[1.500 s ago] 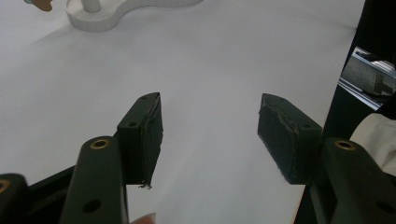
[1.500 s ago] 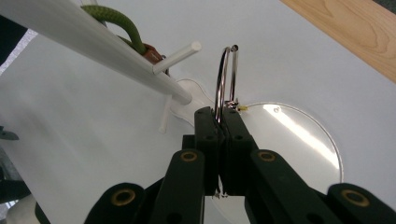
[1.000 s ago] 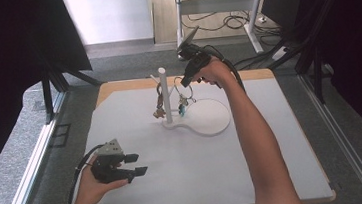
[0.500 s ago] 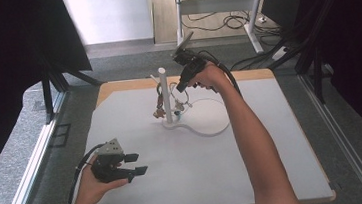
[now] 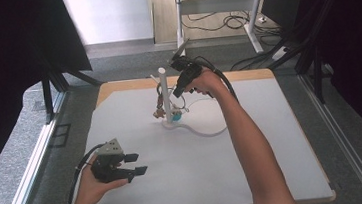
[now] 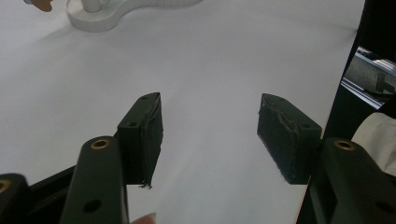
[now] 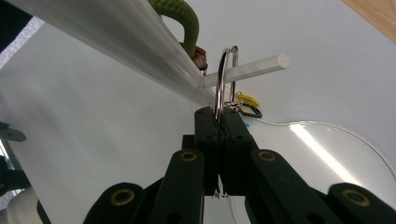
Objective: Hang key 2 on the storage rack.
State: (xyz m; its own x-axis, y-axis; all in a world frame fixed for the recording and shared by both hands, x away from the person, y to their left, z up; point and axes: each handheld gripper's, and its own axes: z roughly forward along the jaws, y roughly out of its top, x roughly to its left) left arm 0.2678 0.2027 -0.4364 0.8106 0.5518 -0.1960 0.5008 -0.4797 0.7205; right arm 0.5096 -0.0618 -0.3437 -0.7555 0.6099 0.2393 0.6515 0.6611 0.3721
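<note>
A white stand has an upright post (image 5: 164, 89) and a curved flat base (image 5: 206, 125) on the white mat. My right gripper (image 5: 178, 89) sits beside the post, just right of it. In the right gripper view it (image 7: 219, 116) is shut on a metal key ring (image 7: 222, 77), which loops around a thin white peg (image 7: 256, 66) jutting from the post (image 7: 107, 43). A green cord (image 7: 181, 19) hangs over the post above the ring. My left gripper (image 5: 136, 164) rests near the mat's front left, open (image 6: 210, 126) with nothing between its pads.
Small trinkets, brown and blue (image 5: 175, 116), hang low on the post, and a yellow tag with a black clip (image 7: 246, 103) dangles behind the ring. The wooden table edge (image 5: 246, 74) borders the mat. Dark frame legs stand on both sides.
My right hand has shifted a little left and down, closer to the post, with the ring still gripped. The left hand has stayed put.
</note>
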